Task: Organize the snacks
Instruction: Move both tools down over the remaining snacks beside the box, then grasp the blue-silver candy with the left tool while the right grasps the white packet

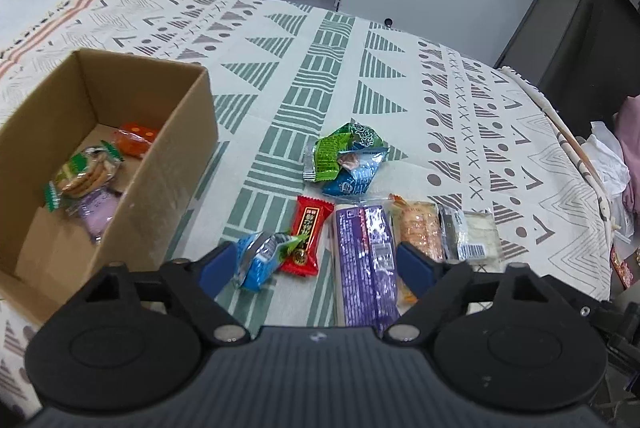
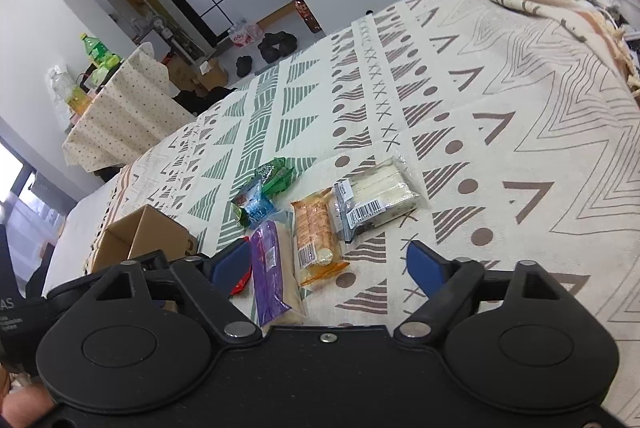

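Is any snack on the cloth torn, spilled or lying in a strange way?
Nothing looks torn or spilled. The only untidy spot is the crumpled green packet, which overlaps a blue packet in a small heap. The purple pack, the orange pack and the clear white pack lie side by side.

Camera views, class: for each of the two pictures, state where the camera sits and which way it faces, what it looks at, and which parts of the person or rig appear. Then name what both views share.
Left wrist: rides the left tool, looking forward and down at the cardboard box and loose snacks; only tool parts show.
Right wrist: rides the right tool, looking down across the patterned cloth; a bit of hand shows.
Shared: purple packet, orange packet, box.
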`<act>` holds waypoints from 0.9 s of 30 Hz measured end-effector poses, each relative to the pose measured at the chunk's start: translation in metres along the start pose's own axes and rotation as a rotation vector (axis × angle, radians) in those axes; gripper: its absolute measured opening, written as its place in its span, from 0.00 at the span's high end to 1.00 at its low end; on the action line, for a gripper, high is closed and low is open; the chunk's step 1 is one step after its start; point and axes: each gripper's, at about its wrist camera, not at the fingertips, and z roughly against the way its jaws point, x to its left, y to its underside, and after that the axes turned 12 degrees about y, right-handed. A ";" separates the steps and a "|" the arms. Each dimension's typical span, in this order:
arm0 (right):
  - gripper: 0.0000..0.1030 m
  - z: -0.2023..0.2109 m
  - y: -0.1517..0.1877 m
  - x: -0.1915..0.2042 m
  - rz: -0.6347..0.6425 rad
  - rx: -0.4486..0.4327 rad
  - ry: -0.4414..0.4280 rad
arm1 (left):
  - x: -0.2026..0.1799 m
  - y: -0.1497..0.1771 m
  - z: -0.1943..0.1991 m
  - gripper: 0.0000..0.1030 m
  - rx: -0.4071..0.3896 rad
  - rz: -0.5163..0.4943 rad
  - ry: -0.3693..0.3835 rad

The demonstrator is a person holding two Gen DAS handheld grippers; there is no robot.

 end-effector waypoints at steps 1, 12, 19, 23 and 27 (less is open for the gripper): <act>0.24 -0.003 0.000 0.000 -0.006 0.006 0.001 | 0.001 -0.002 -0.004 0.26 0.005 0.001 0.005; 0.26 -0.035 -0.008 0.003 -0.041 0.039 0.035 | 0.024 -0.005 -0.036 0.35 0.040 0.022 -0.061; 0.32 -0.062 -0.012 -0.001 -0.092 0.050 0.072 | 0.038 -0.002 -0.048 0.50 0.064 0.053 -0.058; 0.32 -0.074 -0.012 0.001 -0.109 0.058 0.074 | 0.044 -0.005 -0.047 0.66 0.060 0.090 -0.028; 0.36 -0.085 -0.012 0.005 -0.115 0.073 0.087 | 0.049 -0.013 -0.045 0.74 0.043 0.128 0.000</act>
